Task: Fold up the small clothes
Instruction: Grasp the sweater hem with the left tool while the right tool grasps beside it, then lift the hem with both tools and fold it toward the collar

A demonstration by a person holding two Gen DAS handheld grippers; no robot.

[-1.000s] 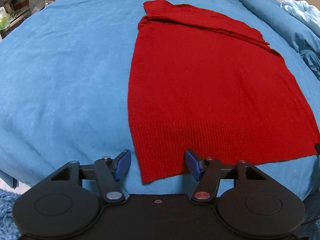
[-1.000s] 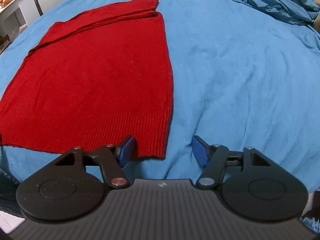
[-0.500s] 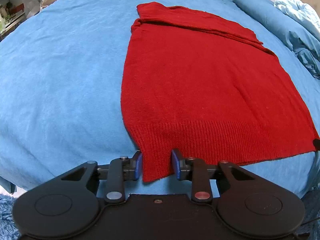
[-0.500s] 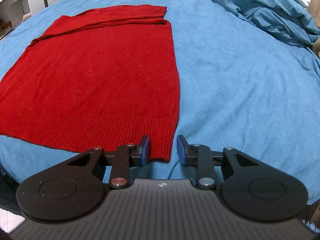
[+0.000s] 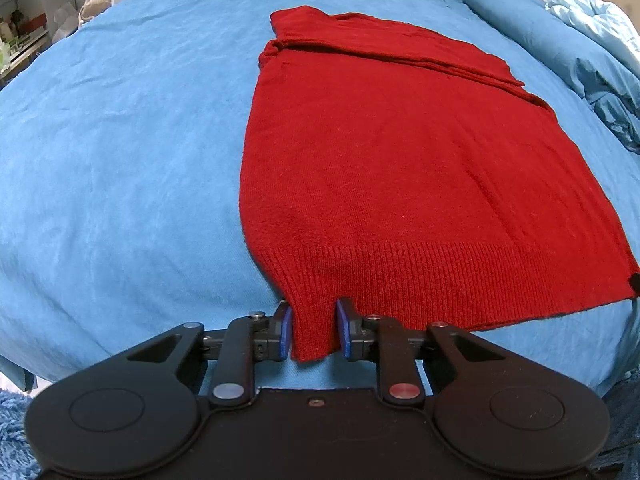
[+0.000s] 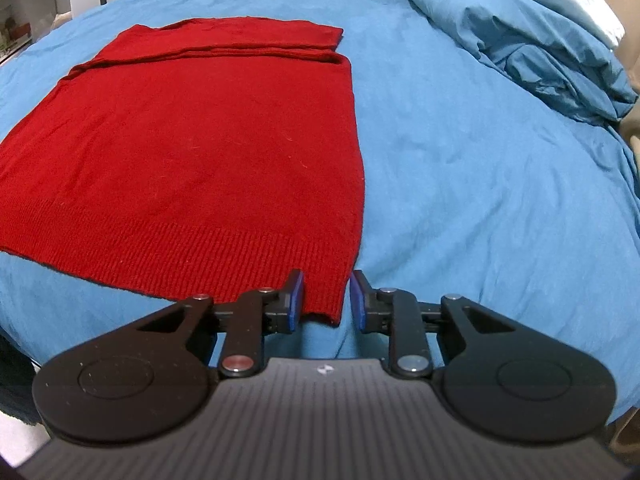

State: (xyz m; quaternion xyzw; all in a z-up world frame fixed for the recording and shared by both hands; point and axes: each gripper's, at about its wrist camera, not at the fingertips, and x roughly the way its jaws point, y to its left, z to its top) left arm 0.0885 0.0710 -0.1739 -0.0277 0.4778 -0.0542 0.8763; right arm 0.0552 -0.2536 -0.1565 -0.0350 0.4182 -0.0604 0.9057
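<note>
Both pairs of jaws are standing far narrower than a second ago, when they gaped wide around the hem corners. Left gripper (image 5: 313,329): jaws closing, blue pads pressing either side of the near-left corner of the red sweater (image 5: 400,168), ribbed hem bunching between them. Right gripper (image 6: 327,300): jaws closing about the near-right hem corner; inner pad touching the knit, outer pad standing just clear of it. Sweater: lying flat on the blue bedsheet (image 5: 120,140), sleeves lying folded across its far end. Rumpled blue duvet (image 6: 540,52) lying beyond, on the right side of the bed.
</note>
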